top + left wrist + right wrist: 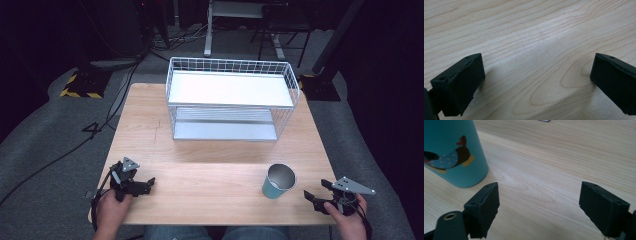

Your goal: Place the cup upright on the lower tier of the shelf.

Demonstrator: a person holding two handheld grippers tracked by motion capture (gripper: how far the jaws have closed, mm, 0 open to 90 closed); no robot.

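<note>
risk judged mainly at the teal cylindrical cup with the bright metal lining, standing upright and open-mouthed on the pale wooden surface, near its front edge and toward the right. seen close ahead and to the left of the right gripper in the right gripper view, just beyond one black finger. could easily have been clipped by that finger on an off-centre approach and tipped or skidded toward the surface's edge; smooth wall, probably slippery under a light pinch. printed on the teal side with a dark cartoon bird in a blue spotted wrap. looked empty from above.

right fingers spread wide, holding nothing. left gripper low over bare wood at the front left, fingers likewise wide apart and empty. white wire two-tier rack standing well behind the cup, both shelves bare.
</note>
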